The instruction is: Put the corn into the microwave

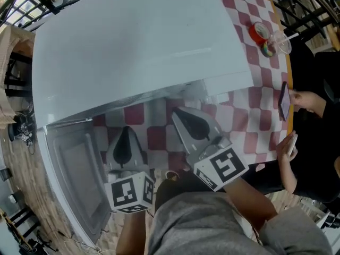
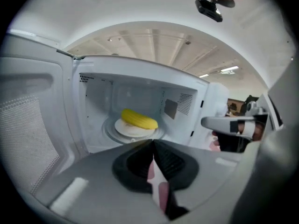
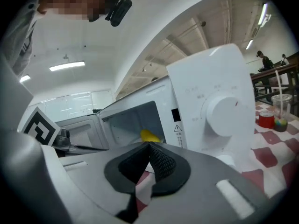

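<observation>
Corn (image 2: 138,119) — lies on the white plate (image 2: 122,129) inside the microwave (image 2: 140,93); placement looks done.
Door (image 2: 28,125) — open; closing it is probably what's left.
Left tool (image 2: 153,144), right tool (image 3: 149,144) — jaws together, both empty.

Red-and-white checked tablecloth (image 1: 255,116), wooden floor (image 1: 18,161), ribbed ceiling (image 2: 154,41) with strip lights (image 2: 224,70)
</observation>
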